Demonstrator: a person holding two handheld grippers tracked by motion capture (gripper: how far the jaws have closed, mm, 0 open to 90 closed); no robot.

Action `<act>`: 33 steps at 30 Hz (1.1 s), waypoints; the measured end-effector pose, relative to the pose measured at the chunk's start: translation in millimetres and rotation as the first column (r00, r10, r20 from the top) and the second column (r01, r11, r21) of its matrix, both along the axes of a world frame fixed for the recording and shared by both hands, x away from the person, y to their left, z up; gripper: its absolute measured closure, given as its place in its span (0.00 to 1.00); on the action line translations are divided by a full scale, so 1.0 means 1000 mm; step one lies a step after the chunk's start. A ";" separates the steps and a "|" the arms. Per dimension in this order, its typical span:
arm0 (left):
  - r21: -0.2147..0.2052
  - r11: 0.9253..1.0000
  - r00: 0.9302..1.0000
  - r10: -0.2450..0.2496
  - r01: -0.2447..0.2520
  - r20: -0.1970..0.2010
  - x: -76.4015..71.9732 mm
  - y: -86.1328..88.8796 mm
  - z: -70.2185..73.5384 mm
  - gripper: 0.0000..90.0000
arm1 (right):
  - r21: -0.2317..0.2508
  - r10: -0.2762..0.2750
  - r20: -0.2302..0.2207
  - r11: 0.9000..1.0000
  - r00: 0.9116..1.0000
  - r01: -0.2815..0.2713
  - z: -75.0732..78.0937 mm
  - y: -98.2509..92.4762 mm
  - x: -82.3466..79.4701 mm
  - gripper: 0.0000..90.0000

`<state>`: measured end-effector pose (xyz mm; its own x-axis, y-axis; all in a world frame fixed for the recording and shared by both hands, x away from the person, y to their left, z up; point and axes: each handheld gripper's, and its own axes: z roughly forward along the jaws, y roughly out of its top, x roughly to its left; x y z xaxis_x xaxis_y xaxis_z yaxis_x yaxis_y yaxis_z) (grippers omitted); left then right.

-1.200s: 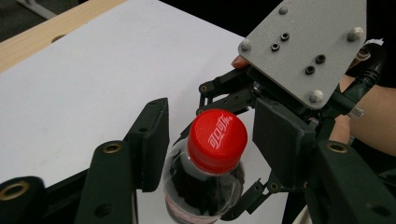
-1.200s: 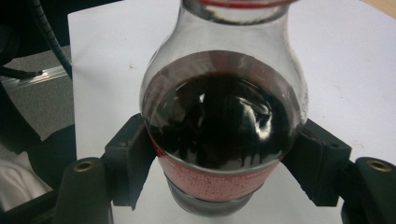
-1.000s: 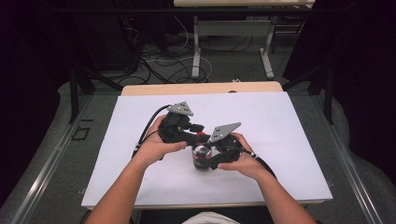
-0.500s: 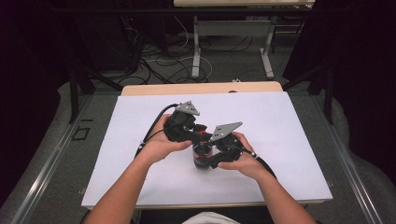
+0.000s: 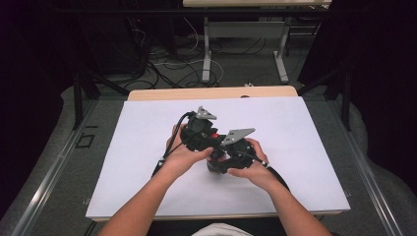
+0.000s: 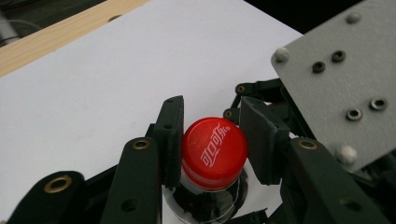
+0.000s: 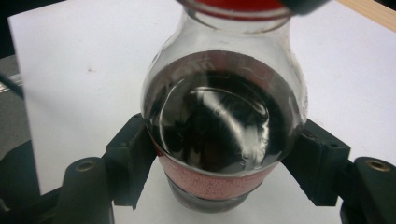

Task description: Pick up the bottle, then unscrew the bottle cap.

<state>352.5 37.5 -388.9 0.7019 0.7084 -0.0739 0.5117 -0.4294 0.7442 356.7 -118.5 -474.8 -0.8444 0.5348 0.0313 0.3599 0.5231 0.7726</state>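
A small clear bottle (image 7: 223, 126) of dark drink with a red label stands on the white table top (image 5: 295, 128). My right gripper (image 7: 224, 161) is shut on the bottle's body at the label, one pad on each side. Its red cap (image 6: 214, 153) carries white script, and my left gripper (image 6: 214, 135) is shut on that cap from above. In the high view both hands meet mid-table: the left gripper (image 5: 199, 132) sits over the bottle (image 5: 214, 166) and the right gripper (image 5: 231, 150) is beside it.
The right gripper's grey plate (image 6: 345, 79) stands close to the left jaws. A strip of bare wood (image 5: 211, 93) edges the table's far side. Beyond it are table legs and loose cables (image 5: 177, 64) on the floor.
The left gripper has shifted a little to the right above the bottle. The right gripper and the bottle have stayed in place.
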 end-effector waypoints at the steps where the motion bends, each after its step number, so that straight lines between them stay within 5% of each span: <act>1: -0.006 0.999 0.999 0.042 -0.042 0.008 -0.001 -0.003 -0.001 0.69 | -0.004 -0.021 0.004 1.000 1.000 0.021 -0.001 0.001 0.000 0.33; 6: -0.027 0.996 0.996 0.087 -0.087 -0.002 -0.001 -0.007 -0.002 0.68 | 0.009 -0.027 -0.003 1.000 1.000 0.027 -0.002 -0.002 0.002 0.33; 11: -0.034 0.999 1.000 0.017 -0.017 -0.006 0.001 -0.002 0.001 0.65 | 0.025 -0.001 0.003 1.000 1.000 0.001 0.000 -0.004 0.003 0.33; 14: -0.073 0.996 0.999 -0.045 0.045 0.006 0.004 0.008 0.007 0.58 | 0.032 0.026 -0.023 0.999 0.999 -0.026 0.003 -0.005 0.002 0.33; 15: -0.094 0.990 0.995 -0.104 0.104 0.005 0.007 0.017 0.011 0.54 | 0.034 0.035 -0.024 0.999 0.999 -0.034 0.002 -0.005 0.002 0.33; 17: -0.104 0.987 0.993 -0.119 0.120 0.011 0.009 0.022 0.014 0.53 | 0.041 0.050 -0.030 0.998 0.998 -0.048 0.003 -0.005 0.002 0.33; 20: -0.126 0.962 0.969 -0.246 0.243 -0.008 0.013 0.037 0.018 0.51 | 0.058 0.067 -0.028 0.996 0.997 -0.065 0.003 -0.004 0.001 0.33; 21: -0.126 0.962 0.969 -0.246 0.243 -0.008 0.013 0.037 0.018 0.51 | 0.060 0.070 -0.023 0.996 0.997 -0.068 0.003 -0.004 0.000 0.33; 22: -0.127 0.942 0.949 -0.316 0.312 -0.013 0.015 0.042 0.018 0.52 | 0.060 0.078 -0.025 0.995 0.997 -0.077 0.004 -0.003 0.000 0.33; 23: -0.118 0.930 0.935 -0.353 0.349 -0.016 0.017 0.043 0.018 0.52 | 0.066 0.086 -0.027 0.994 0.996 -0.084 0.004 -0.003 -0.001 0.33; 24: -0.118 0.930 0.935 -0.353 0.349 -0.016 0.017 0.043 0.018 0.52 | 0.069 0.099 -0.026 0.993 0.995 -0.097 0.004 -0.002 -0.001 0.33; 25: -0.099 0.907 0.911 -0.412 0.409 -0.012 0.019 0.044 0.017 0.53 | 0.062 0.108 -0.026 0.992 0.994 -0.106 0.005 -0.003 -0.002 0.33; 27: -0.103 0.886 0.890 -0.456 0.453 -0.013 0.022 0.043 0.015 0.54 | 0.068 0.133 -0.022 0.989 0.991 -0.132 0.005 -0.002 -0.002 0.33; 28: -0.103 0.886 0.890 -0.456 0.453 -0.013 0.022 0.043 0.015 0.54 | 0.076 0.132 -0.024 0.989 0.991 -0.130 0.005 -0.002 -0.003 0.33; 29: -0.096 0.875 0.878 -0.479 0.475 -0.016 0.023 0.042 0.014 0.55 | 0.078 0.138 -0.026 0.988 0.990 -0.136 0.005 -0.001 -0.004 0.33; 30: -0.099 0.873 0.876 -0.481 0.477 -0.024 0.023 0.040 0.012 0.57 | 0.068 0.148 -0.030 0.987 0.988 -0.146 0.006 -0.001 -0.004 0.33; 31: -0.070 0.865 0.866 -0.500 0.497 -0.028 0.025 0.039 0.011 0.60 | 0.070 0.152 -0.030 0.986 0.988 -0.149 0.006 0.000 -0.005 0.33; 32: -0.070 0.865 0.866 -0.500 0.497 -0.028 0.025 0.039 0.011 0.60 | 0.071 0.154 -0.030 0.986 0.988 -0.152 0.006 0.000 -0.005 0.33; 33: -0.068 0.853 0.853 -0.520 0.517 -0.041 0.025 0.036 0.009 0.63 | 0.066 0.162 -0.033 0.985 0.986 -0.159 0.006 0.000 -0.005 0.33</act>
<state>377.5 73.8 -379.5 0.9598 0.2369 -0.1506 0.2670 -0.6048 0.7503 351.3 -118.1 -468.9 -0.9165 0.3886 0.0946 0.3055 0.5275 0.7927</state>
